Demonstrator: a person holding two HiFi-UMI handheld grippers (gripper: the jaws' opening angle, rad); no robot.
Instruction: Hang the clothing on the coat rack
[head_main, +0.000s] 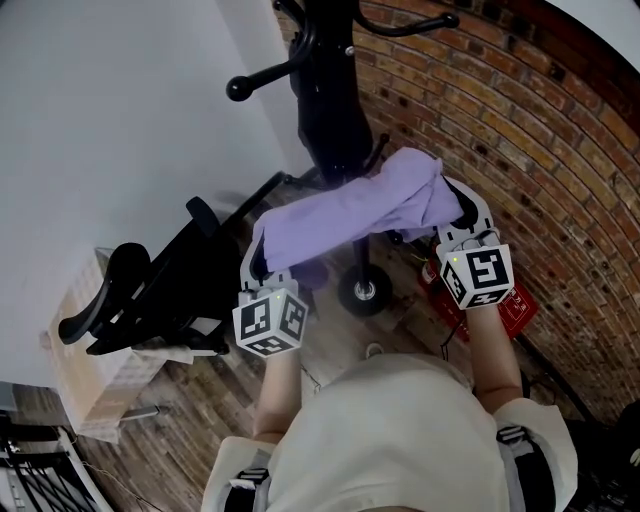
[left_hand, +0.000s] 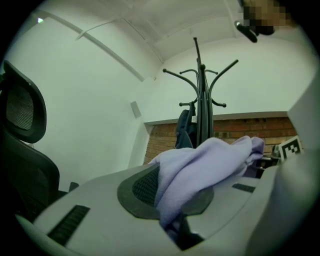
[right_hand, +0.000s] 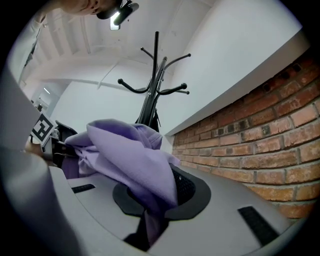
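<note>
A lilac garment (head_main: 365, 205) hangs stretched between my two grippers in the head view. My left gripper (head_main: 262, 262) is shut on its left end, where the cloth (left_hand: 200, 170) bunches over the jaws. My right gripper (head_main: 452, 222) is shut on its right end; the fabric (right_hand: 135, 165) folds down between the pads. The black coat rack (head_main: 330, 100) stands just beyond the garment against the wall corner. Its curved hooks (left_hand: 200, 75) rise above the cloth in both gripper views, and a dark garment (left_hand: 185, 130) hangs on it.
A black office chair (head_main: 150, 290) stands at the left, its headrest (left_hand: 22, 107) close to my left gripper. A brick wall (head_main: 520, 150) runs along the right, a white wall (head_main: 120, 120) on the left. A red object (head_main: 510, 305) lies on the wooden floor by the rack's base.
</note>
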